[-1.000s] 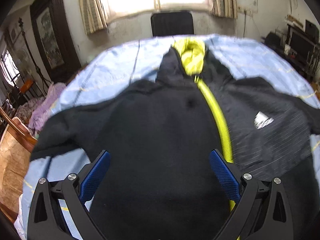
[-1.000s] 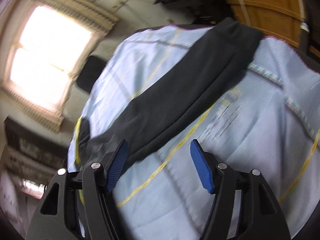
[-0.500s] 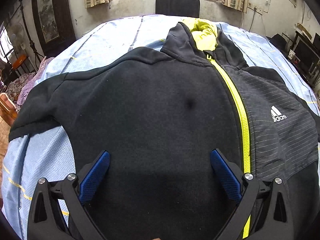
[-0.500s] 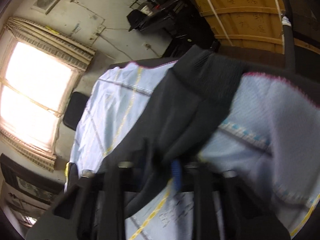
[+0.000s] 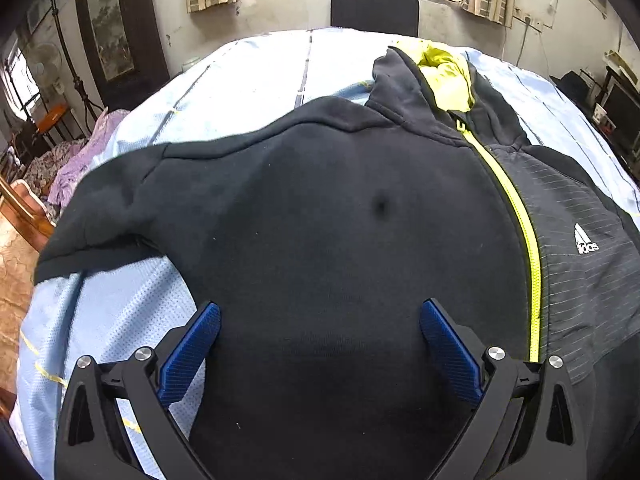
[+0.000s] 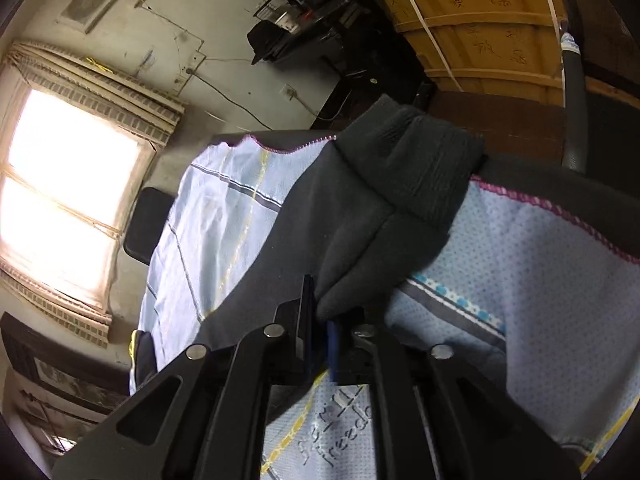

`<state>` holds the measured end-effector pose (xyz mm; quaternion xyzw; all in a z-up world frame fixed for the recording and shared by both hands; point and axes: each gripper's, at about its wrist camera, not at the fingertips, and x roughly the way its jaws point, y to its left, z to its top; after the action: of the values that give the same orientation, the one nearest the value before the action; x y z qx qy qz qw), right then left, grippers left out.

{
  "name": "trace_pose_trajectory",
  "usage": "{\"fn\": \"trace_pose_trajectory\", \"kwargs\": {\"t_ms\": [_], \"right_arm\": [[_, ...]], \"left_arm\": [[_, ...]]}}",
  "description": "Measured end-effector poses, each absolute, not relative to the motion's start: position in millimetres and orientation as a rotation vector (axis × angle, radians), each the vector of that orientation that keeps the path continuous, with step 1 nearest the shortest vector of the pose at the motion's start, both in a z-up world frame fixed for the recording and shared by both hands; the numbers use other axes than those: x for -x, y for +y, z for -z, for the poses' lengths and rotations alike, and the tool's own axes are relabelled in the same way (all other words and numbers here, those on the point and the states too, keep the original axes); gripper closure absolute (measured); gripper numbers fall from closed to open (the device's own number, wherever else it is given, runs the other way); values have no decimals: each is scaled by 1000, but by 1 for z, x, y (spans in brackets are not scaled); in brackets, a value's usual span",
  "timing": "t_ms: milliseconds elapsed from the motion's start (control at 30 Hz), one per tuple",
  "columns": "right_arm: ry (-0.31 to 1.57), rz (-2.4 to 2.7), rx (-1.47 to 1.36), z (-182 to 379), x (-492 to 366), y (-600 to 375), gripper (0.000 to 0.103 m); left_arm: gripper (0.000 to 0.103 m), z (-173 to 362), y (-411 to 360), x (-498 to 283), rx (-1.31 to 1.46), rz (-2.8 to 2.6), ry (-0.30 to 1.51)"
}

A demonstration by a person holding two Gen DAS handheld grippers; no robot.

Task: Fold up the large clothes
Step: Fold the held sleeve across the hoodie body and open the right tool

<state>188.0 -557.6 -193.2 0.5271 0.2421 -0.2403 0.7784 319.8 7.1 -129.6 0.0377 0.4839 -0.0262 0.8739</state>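
Now the right gripper [image 6: 320,320] is pinching the black jacket's [image 5: 320,240] sleeve [image 6: 360,216], jaws easing apart w/ fabric still between; left gripper [image 5: 320,320] is hovering wide open over jacket lying flat on blue sheet [image 5: 240,88].

Black fingers [image 5: 500,400], blue ribbed pads [image 5: 188,354], silver screws [image 5: 495,353].

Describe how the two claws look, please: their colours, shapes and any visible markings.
Both look alike. The left claw has black plastic arms with triangular cut-outs, round silver bolts and textured blue pads. The right claw has the same black arms and silver bolts, with a blue pad edge. No cables, markings or sleeves show.
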Motion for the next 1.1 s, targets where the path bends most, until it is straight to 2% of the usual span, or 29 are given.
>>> {"fn": "trace_pose_trajectory", "kwargs": {"t_ms": [33,100,267,467,667,833,1000,1100], "right_arm": [[521,514,-1138,193,-189,-558,93],[514,503,-1120,191,-189,-556,99],[477,410,-962,154,-199,-523,99],[503,219,-819,106,-234,-443,99],[574,76,-654,80,-284,-337,99],[648,-37,-561,81,-314,-257,99],[776,-143,-456,106,-329,-186,99],[925,-148,-365,138,-335,-156,93]], "left_arm": [[3,125,7,-319,-90,56,998],[3,114,11,-317,-101,44,957],[3,109,27,-321,-161,37,1003],[3,127,70,-328,-91,-57,993],[3,108,91,-327,-6,-73,942],[3,100,90,-328,6,-46,930],[3,100,80,-323,-9,-15,927],[3,102,74,-323,-30,0,931]]}}
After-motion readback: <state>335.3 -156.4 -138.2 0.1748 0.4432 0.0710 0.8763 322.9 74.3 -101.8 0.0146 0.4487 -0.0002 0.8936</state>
